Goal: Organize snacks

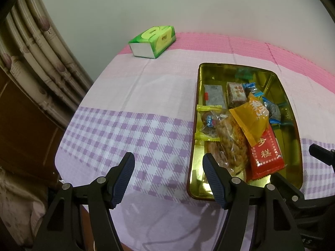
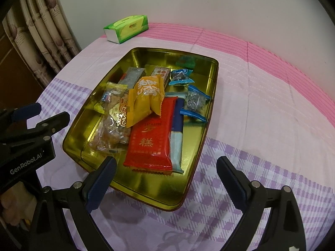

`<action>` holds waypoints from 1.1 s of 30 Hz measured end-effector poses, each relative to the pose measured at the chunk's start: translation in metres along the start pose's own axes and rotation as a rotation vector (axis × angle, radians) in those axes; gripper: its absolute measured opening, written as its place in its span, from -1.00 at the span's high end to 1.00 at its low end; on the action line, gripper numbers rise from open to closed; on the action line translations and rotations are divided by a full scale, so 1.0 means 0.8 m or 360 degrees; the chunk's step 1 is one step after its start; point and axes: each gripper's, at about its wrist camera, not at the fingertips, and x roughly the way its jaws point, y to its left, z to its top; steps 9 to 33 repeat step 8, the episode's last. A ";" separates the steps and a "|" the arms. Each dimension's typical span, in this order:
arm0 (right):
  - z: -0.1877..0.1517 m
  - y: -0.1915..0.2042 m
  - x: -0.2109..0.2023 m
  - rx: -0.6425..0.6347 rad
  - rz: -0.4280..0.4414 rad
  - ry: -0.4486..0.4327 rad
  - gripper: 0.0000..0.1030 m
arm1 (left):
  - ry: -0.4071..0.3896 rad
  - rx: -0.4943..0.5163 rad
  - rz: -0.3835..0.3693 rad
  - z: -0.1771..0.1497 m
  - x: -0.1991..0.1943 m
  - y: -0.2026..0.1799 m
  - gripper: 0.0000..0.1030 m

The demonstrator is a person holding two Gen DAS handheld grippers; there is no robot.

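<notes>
the snacks, topped by the red packet lying lengthwise, sit inside the gold tin, whose near rim lies between the wide-open, empty right gripper, while the half-open, empty left gripper hangs left of the tin.

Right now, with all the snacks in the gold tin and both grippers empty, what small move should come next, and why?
Probably draw both grippers back: every snack visible lies inside the gold tin, only the tissue pack sits outside, and the left gripper and right gripper are open, holding nothing.
</notes>
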 end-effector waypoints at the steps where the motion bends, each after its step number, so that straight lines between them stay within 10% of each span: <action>1: 0.000 0.000 0.000 0.0000 -0.0004 -0.0001 -0.84 | 0.0001 -0.0002 -0.0002 0.000 0.000 0.001 -0.32; 33: 0.000 0.000 0.000 0.0001 0.0000 -0.0002 -0.84 | 0.0002 -0.0010 -0.0003 0.000 0.001 0.002 -0.32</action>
